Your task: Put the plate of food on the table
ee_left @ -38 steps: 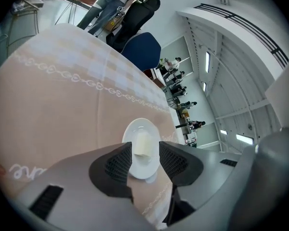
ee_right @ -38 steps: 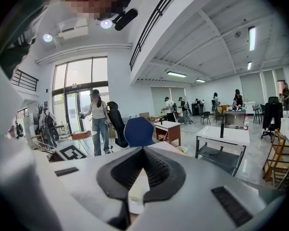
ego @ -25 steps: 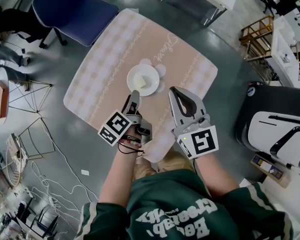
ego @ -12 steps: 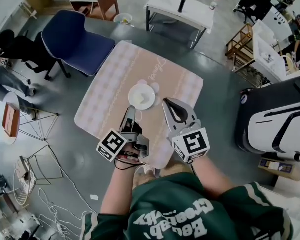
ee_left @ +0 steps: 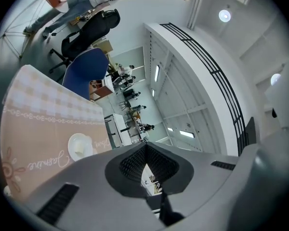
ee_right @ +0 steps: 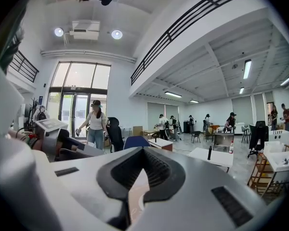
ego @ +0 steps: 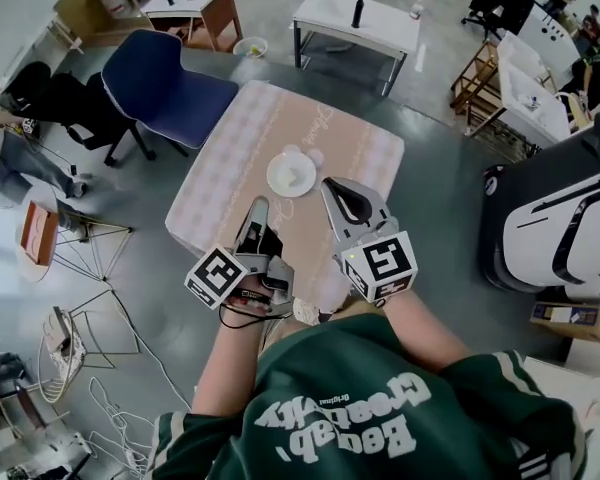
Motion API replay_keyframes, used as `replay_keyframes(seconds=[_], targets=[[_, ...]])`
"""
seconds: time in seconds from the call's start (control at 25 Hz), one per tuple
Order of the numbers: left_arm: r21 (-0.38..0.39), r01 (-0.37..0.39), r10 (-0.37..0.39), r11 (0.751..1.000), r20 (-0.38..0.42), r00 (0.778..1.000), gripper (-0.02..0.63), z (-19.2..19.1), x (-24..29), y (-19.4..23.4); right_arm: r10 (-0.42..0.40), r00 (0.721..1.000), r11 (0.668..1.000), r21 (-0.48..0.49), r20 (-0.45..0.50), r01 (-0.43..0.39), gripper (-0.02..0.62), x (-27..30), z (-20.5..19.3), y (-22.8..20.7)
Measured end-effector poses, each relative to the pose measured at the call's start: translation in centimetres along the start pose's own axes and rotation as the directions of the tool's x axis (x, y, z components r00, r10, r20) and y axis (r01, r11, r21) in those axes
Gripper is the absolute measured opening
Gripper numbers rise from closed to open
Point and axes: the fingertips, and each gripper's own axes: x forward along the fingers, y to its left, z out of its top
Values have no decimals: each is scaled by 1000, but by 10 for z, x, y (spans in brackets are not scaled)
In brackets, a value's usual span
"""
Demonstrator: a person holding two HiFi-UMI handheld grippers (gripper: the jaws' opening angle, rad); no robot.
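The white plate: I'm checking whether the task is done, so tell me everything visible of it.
The round white plate, shallow and smooth-looking, lies flat near the middle of the square table with a pink checked cloth, beside the cloth's cursive lettering. A pale yellowish piece of food sits on it, too small to identify. Nothing but table and food touches it.

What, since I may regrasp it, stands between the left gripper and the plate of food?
Nothing visible. The plate of food sits on the table, with only tabletop between it and the left gripper, whose jaws are shut and empty.
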Motion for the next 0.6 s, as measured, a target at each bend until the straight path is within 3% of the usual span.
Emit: replay_keyframes(seconds=[0.12, 0.24, 0.4, 0.6], targets=[[66, 44, -43, 997, -8, 999, 11, 2, -13, -17, -10, 1000, 1000, 14, 0, 10, 14, -11, 0, 5], [74, 81, -79, 994, -29, 996, 9, 0, -19, -27, -20, 1000, 1000, 11, -2, 20, 14, -20, -2, 10], [103, 92, -86, 990, -58, 995, 9, -5, -24, -30, -28, 1000, 1000, 2, -11, 28, 14, -27, -5, 13], [195, 104, -95, 975, -54, 994, 9, -4, -31, -39, -28, 999, 1000, -7, -17, 28, 14, -33, -3, 15]])
